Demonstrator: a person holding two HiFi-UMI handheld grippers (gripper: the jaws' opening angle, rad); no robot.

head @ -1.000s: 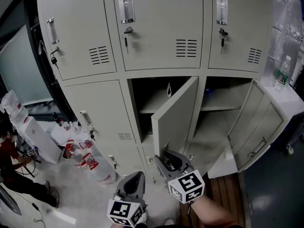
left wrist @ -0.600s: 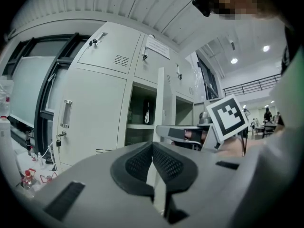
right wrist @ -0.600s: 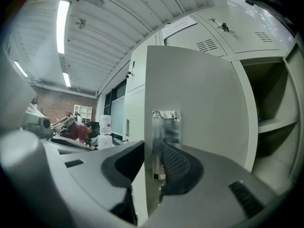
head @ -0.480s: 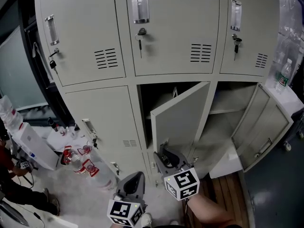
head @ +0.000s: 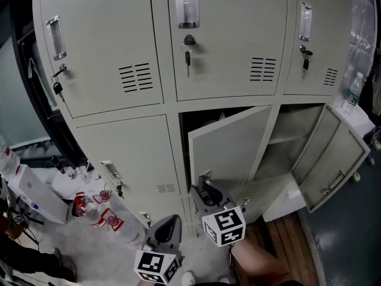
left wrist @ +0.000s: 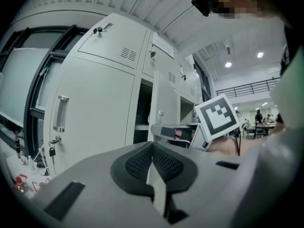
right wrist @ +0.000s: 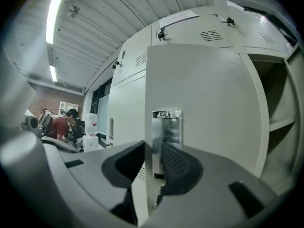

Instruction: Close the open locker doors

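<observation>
Black rubber pads (right wrist: 176, 167) of the right gripper (right wrist: 153, 144) sit on both sides of the free edge of the middle door (head: 232, 148), just beside its metal handle (right wrist: 167, 141). The jaws have just been closing and now grasp this edge, I think so that the door follows the hand towards the frame (head: 176, 154). The door stands about half shut. The left gripper (head: 169, 221) hangs lower, clenched and empty, not needed for this pull. Farther right, the right door (head: 334, 159) is wide open and waits its turn. The upper lockers (head: 226, 40) are shut.
</observation>
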